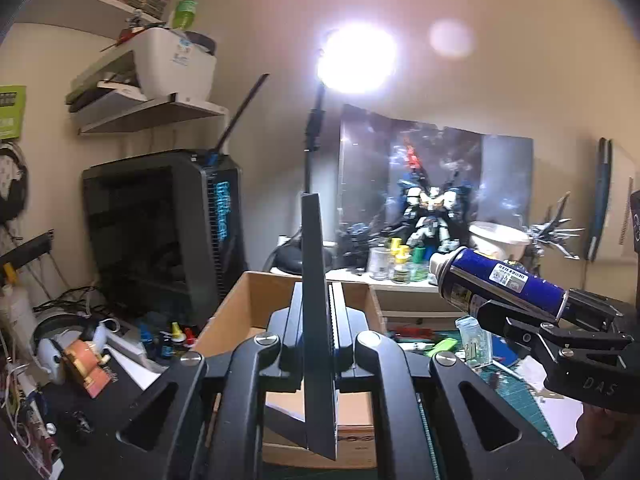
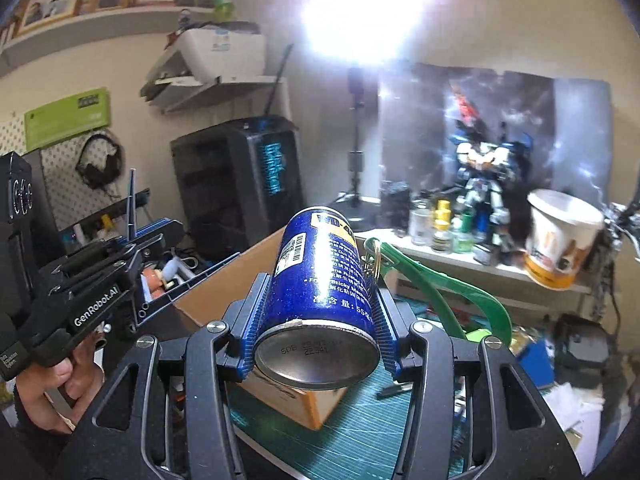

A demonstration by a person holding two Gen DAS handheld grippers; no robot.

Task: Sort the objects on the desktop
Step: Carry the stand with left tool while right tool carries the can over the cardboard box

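Your right gripper (image 2: 320, 312) clamps a blue spray can (image 2: 320, 280); your left gripper (image 1: 316, 320) pinches a thin dark panel (image 1: 316, 300) above the cardboard box (image 1: 248, 300).

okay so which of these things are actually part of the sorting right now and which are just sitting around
In play:
blue spray can, gripped by the right gripper
thin dark flat piece, clamped by the left gripper
cardboard box

Lying about:
robot model
paper cup
printer

A white printer (image 1: 168, 64) sits on a wall shelf above a black computer tower (image 1: 160, 232) with a lit blue strip. A bright lamp (image 1: 356, 58) glares beside a robot model (image 1: 430, 208) standing before a dark poster. Headphones (image 2: 98, 162) hang on the pegboard.
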